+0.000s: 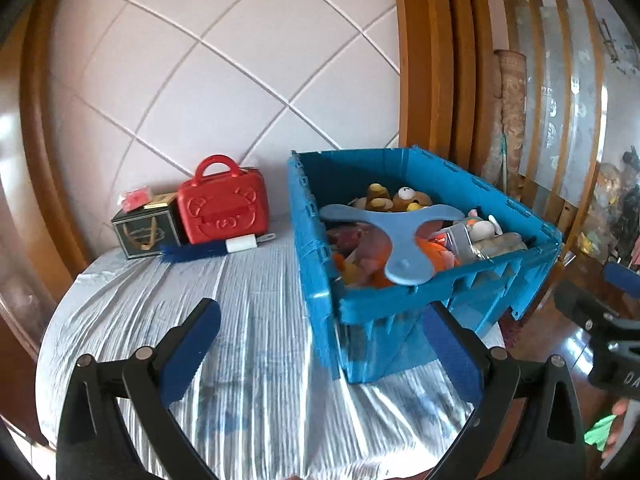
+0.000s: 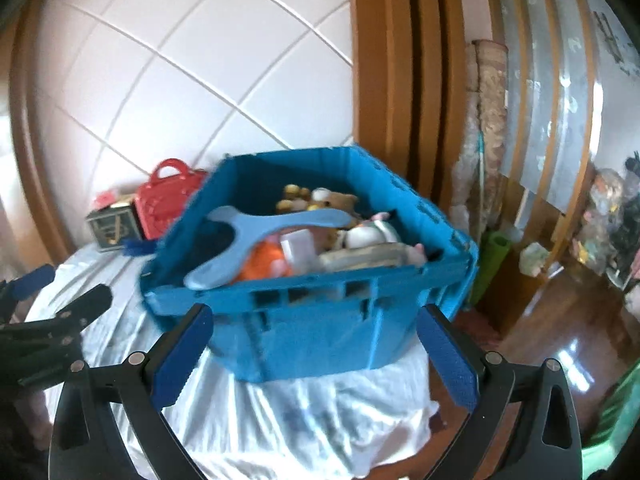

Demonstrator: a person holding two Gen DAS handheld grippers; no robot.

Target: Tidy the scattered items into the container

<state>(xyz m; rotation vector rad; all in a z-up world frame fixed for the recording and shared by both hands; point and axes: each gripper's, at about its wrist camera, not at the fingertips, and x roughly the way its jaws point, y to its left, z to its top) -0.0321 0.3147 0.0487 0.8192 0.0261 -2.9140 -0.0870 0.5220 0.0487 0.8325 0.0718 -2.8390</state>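
Both jaws: the left gripper and right gripper stood spread wide, holding nothing.
Container: the blue ribbed plastic crate sat on the pale wrinkled bedsheet, just ahead of the right gripper, the nearer one.
Contents: a light-blue three-armed plastic piece lay atop the plush toys.
Remaining: none visible loose on the sheet.

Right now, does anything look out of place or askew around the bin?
Yes. The light blue three-armed toy lies flat across the heap in the blue bin, one arm over the near rim, not settled inside. A blue brush is outside the bin on the sheet, beside the red case. Both grippers are open and empty.
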